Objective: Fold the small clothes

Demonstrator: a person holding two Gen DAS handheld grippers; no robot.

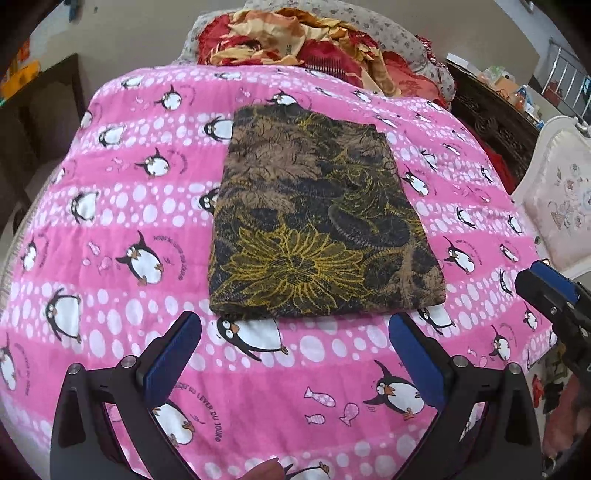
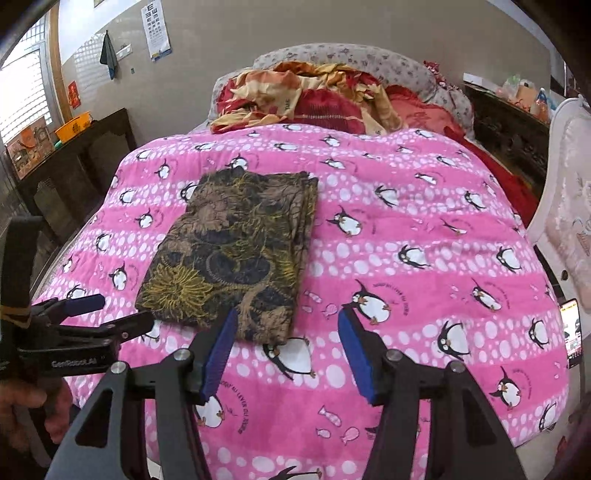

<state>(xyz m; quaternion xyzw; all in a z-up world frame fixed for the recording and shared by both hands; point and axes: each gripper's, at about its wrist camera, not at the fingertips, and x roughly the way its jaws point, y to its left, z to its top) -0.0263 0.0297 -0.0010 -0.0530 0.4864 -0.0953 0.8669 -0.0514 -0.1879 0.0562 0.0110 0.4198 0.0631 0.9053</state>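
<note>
- Folded cloth (image 1: 317,225), dark with yellow and tan floral print, lies flat on pink penguin quilt (image 1: 110,236).
- Left gripper (image 1: 295,332) above quilt, just short of cloth's near edge; jaws apart, nothing between.
- Right gripper (image 1: 554,291) at right edge, clear of cloth.
- Red-and-gold bedding (image 1: 295,40) heaped beyond quilt.

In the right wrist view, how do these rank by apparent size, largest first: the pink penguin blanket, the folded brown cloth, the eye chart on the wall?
1. pink penguin blanket
2. folded brown cloth
3. eye chart, though it hangs farthest from the camera, so it looks smaller than it is.
</note>
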